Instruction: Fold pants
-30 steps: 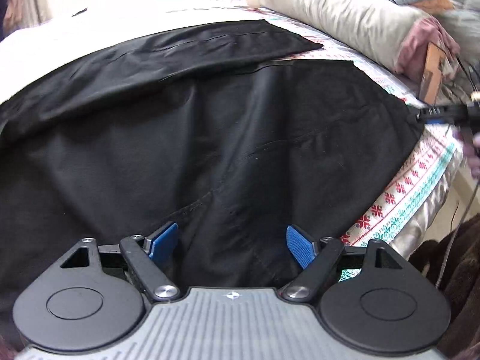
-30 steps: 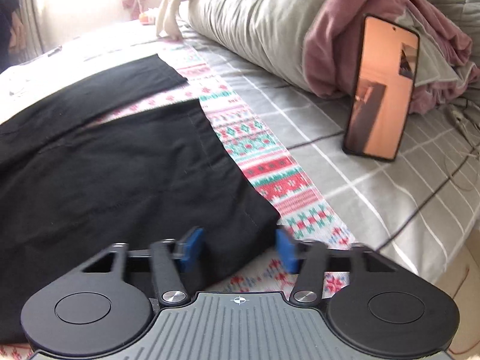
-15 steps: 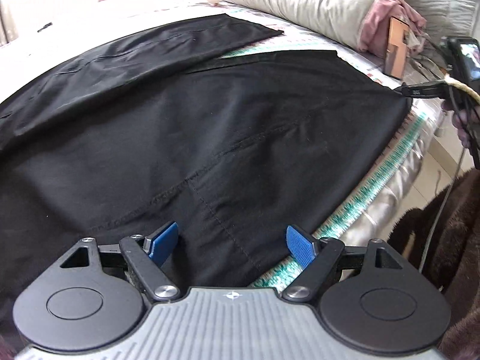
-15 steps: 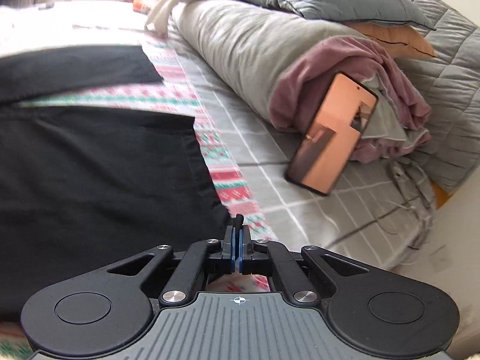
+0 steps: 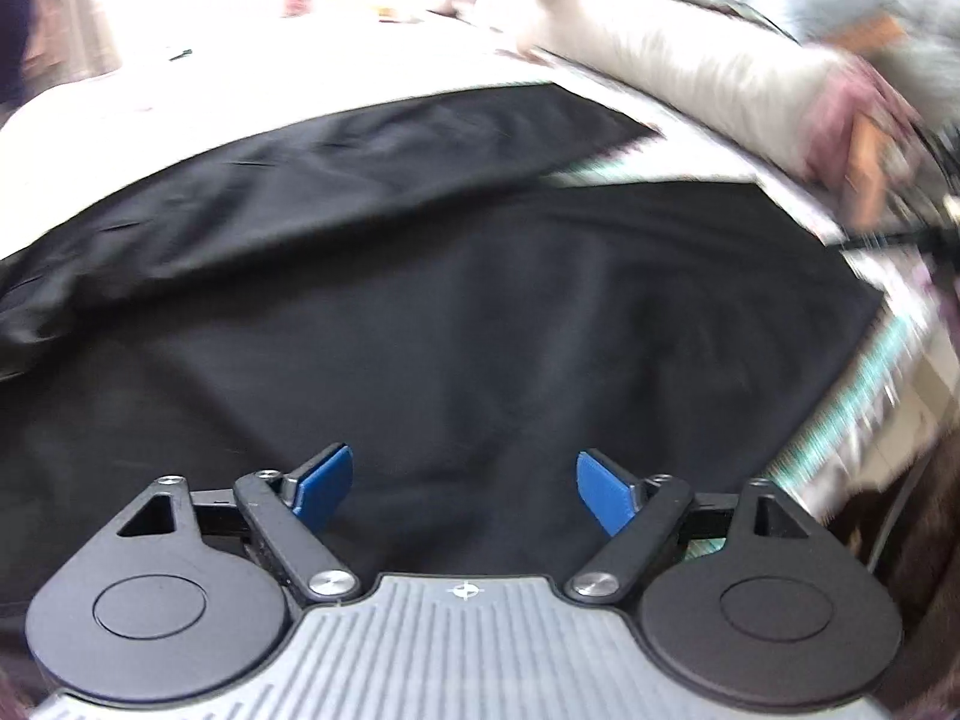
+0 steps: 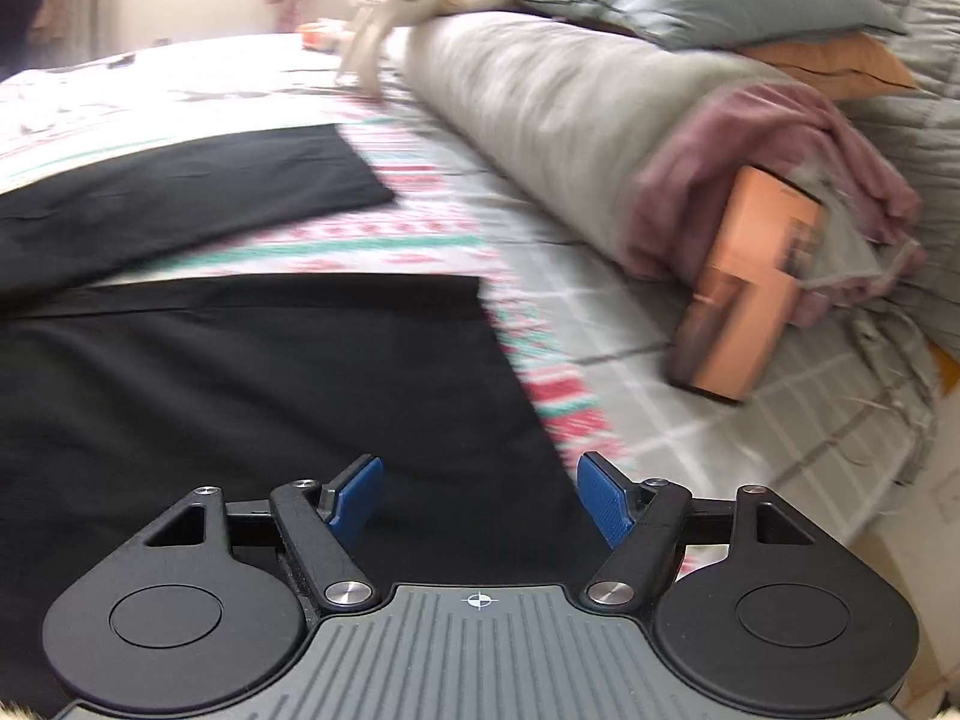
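Observation:
Black pants (image 5: pixel 456 324) lie spread flat on the bed, one leg stretching away at the back. My left gripper (image 5: pixel 463 489) is open just above the near part of the cloth, holding nothing. In the right wrist view the pants (image 6: pixel 252 384) fill the left half, their edge running down to my right gripper (image 6: pixel 480 495), which is open with the cloth's corner lying between its blue pads. The right gripper also shows in the left wrist view (image 5: pixel 888 237) as a blurred black shape at the pants' far right corner.
The bed has a patterned red, green and white sheet (image 6: pixel 420 240) and a grey checked cover (image 6: pixel 600 324). A phone (image 6: pixel 750 282) leans against a pink garment (image 6: pixel 774 138) and a long grey bolster (image 6: pixel 540 84). Pillows lie behind. The bed's edge drops off at the right.
My right gripper was shut on the pants' corner half a second ago and has now opened. Both views are blurred by motion. The left gripper has stayed open over the cloth.

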{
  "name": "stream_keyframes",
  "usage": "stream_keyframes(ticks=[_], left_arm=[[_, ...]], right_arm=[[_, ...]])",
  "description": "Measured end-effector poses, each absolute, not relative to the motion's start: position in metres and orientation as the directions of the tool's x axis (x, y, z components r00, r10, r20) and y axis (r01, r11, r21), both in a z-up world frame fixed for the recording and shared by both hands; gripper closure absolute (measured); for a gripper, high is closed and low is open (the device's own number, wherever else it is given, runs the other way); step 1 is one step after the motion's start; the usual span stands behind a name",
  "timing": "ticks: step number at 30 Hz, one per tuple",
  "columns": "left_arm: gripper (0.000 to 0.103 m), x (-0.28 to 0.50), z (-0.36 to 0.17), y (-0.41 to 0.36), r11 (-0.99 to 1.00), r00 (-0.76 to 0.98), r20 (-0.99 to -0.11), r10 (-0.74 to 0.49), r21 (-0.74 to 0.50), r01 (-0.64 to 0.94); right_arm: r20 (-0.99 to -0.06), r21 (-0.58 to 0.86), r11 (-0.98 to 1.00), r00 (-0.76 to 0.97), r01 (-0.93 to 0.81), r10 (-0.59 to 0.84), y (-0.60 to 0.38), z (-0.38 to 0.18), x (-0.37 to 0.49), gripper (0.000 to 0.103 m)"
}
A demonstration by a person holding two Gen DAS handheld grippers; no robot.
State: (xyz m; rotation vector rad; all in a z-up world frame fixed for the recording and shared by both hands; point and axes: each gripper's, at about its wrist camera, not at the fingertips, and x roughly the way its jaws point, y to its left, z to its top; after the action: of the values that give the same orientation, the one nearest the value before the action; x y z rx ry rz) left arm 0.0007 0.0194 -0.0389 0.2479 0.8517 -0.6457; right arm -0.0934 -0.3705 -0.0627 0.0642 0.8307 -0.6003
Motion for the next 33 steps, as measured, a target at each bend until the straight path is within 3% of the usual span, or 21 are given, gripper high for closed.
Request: stream_keyframes(ticks=[6, 11, 21, 28, 33], left_arm=[[0.000, 0.044, -0.023, 0.059, 0.907, 0.622, -0.715, -0.320, -0.041, 0.419], [0.000, 0.075, -0.018, 0.108, 0.970, 0.728, -0.663, -0.176, 0.007, 0.241], [0.000, 0.101, -0.026, 0.222, 0.997, 0.774, -0.629, 0.066, 0.081, -0.019], [0.000, 0.104, -0.037, 0.280, 0.988, 0.725, -0.686, 0.064, -0.062, -0.145], [0.000, 0.107, -0.049, 0.303, 0.972, 0.708, -0.704, 0.054, -0.125, -0.199]], right_arm=[[-0.748, -0.136, 0.920, 0.571, 0.367, -0.339, -0.302, -0.056, -0.040, 0.030], [-0.783, -0.022, 0.969, 0.598, 0.247, -0.170, -0.234, -0.047, 0.018, 0.029], [-0.816, 0.158, 0.987, 0.566, 0.017, 0.121, -0.074, -0.037, 0.127, 0.026], [-0.799, 0.218, 0.968, 0.547, -0.126, 0.251, 0.046, -0.025, 0.189, 0.026], [-0.771, 0.155, 0.957, 0.575, -0.246, 0.273, 0.123, -0.018, 0.206, 0.026]])
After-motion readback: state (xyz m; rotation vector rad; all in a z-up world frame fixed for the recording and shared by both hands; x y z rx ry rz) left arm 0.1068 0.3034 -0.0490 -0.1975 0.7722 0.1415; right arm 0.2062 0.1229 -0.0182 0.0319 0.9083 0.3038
